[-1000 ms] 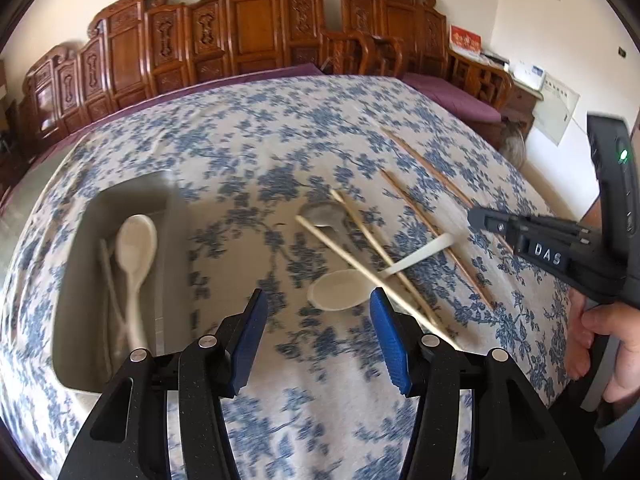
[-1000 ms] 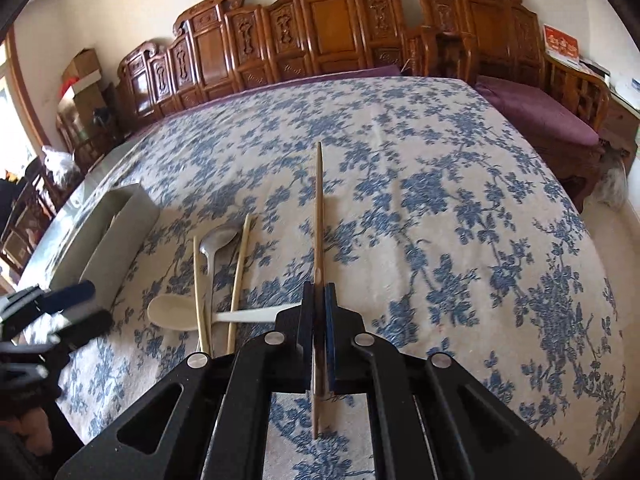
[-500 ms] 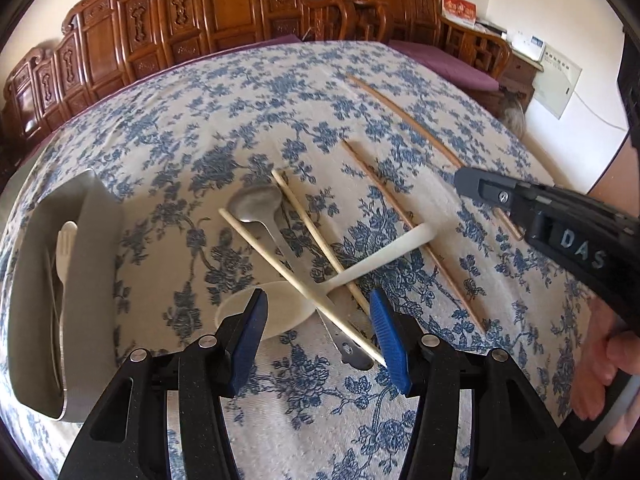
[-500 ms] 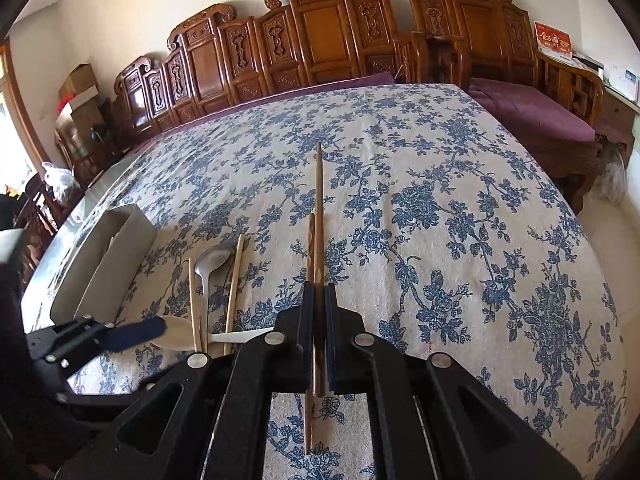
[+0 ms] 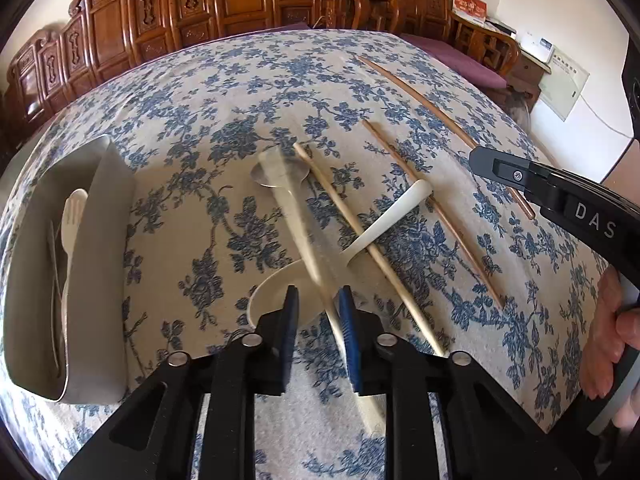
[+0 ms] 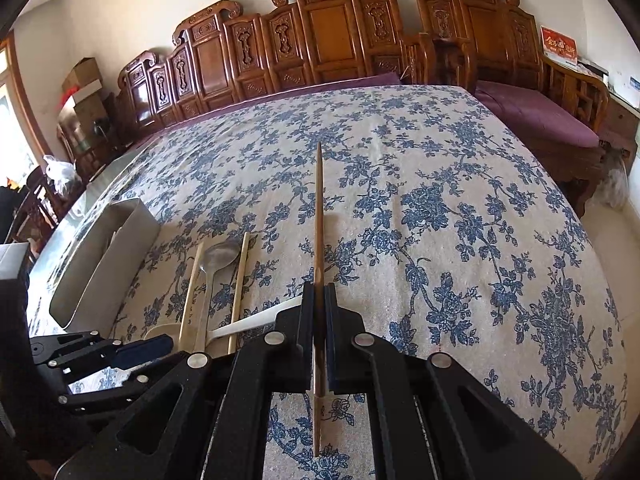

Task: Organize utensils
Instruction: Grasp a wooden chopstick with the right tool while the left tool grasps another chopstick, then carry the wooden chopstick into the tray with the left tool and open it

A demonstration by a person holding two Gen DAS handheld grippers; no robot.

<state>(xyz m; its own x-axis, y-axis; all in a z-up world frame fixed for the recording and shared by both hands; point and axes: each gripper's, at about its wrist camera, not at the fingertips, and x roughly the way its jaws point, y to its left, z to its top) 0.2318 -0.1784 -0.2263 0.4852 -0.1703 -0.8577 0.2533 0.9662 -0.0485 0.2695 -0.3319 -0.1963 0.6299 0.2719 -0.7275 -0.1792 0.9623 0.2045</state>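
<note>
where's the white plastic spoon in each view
Left wrist view: the white plastic spoon lies at centre, its bowl just ahead of the left gripper, its handle running up to the right under a pale chopstick.
Right wrist view: lower left, only its handle and a bit of its bowl show.
Shared landmark: the grey rectangular bin at the left of both.

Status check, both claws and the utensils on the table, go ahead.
Left claw closing around pale chopstick. Right claw shut on dark chopstick. White spoon crossed under chopsticks.
</note>
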